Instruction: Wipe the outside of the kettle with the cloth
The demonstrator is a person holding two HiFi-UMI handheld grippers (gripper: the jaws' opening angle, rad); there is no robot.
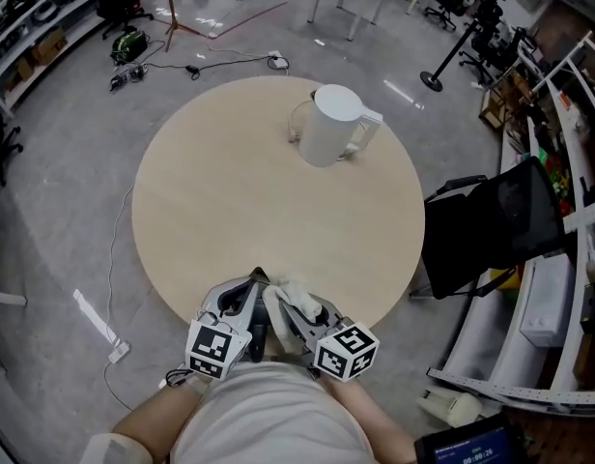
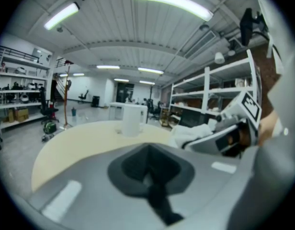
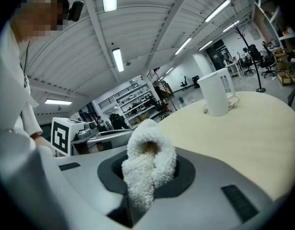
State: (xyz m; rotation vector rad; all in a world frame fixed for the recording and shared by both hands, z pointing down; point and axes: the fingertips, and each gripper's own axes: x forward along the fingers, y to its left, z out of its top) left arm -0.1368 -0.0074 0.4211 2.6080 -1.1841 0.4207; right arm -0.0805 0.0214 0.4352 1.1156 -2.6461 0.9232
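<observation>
The white kettle (image 1: 331, 124) stands upright on the far side of the round beige table (image 1: 220, 201), handle to the right. Both grippers hover close together over the table's near edge, far from the kettle. My right gripper (image 1: 296, 305) is shut on a fluffy white cloth (image 1: 294, 292), which bulges out of the jaws (image 3: 148, 159). My left gripper (image 1: 247, 303) is shut with nothing in it (image 2: 150, 164). The left gripper view shows the kettle (image 2: 133, 120) ahead and the cloth (image 2: 193, 132) to the right. In the right gripper view the kettle (image 3: 215, 97) stands far ahead to the right.
A thin cord (image 1: 296, 129) loops on the table left of the kettle. A black chair with a bag (image 1: 491, 225) stands right of the table, with shelving (image 1: 568, 259) beyond it. Cables (image 1: 201, 66) and a lamp stand (image 1: 442, 66) are on the floor behind.
</observation>
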